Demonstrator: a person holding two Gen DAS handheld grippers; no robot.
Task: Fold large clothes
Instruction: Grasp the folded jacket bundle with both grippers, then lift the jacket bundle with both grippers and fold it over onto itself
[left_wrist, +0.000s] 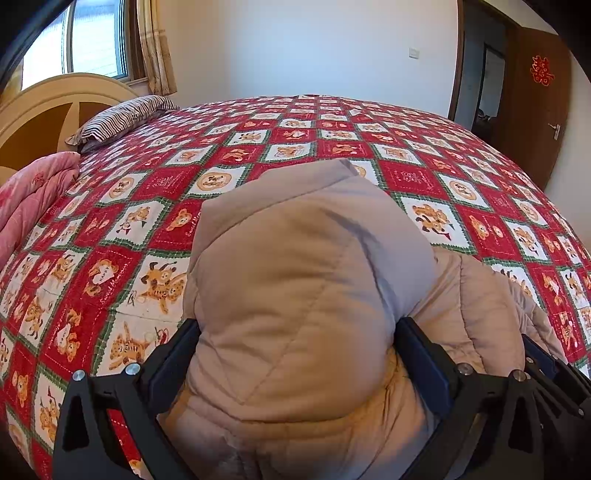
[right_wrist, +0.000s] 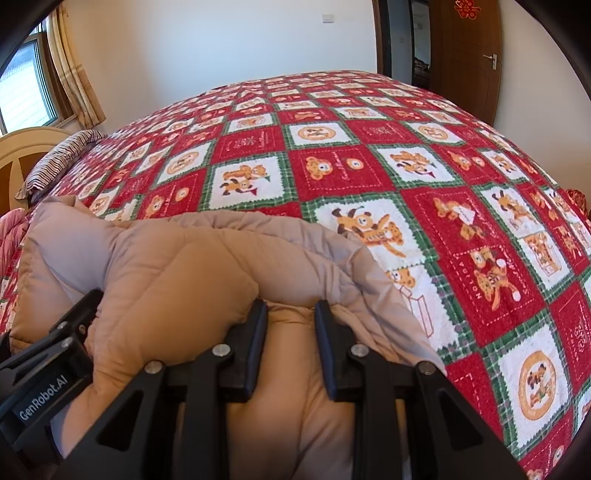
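Tan quilted padding fills both of my claws. My left claw (left_wrist: 299, 354) is spread wide around a thick bulge of the puffer coat (left_wrist: 295, 280), its dark fingers (left_wrist: 173, 350) pressed into the fabric on either side; my right claw (right_wrist: 291, 332) pinches a narrower ridge of the same coat (right_wrist: 177, 273), the pads (right_wrist: 255, 339) sunk into it. In the right wrist view the other tool, marked GenRobot.AI, shows at lower left, buried in the coat's folds.

The coat sits at the near edge of the bed (right_wrist: 369, 155), bunched and partly lifted rather than flat. I judge the folding to be mid-course at best: the garment is doubled over itself in a loose mound, with no crisp crease or squared stack showing, and a greyish lining edge (right_wrist: 373, 266) curls outward to the right. Flattening, aligning and the final folds appear to be left.

The shell is soft, matte and stitched in broad panels, puffy enough to spring back. Beneath it lies a terry-like bedspread (left_wrist: 177, 192) in red and white diamonds with green borders and cartoon bears. A striped pillow (left_wrist: 122, 114) rests by the curved cream headboard (left_wrist: 48, 107), and a pink quilted duvet (left_wrist: 33, 199) is heaped at the left.
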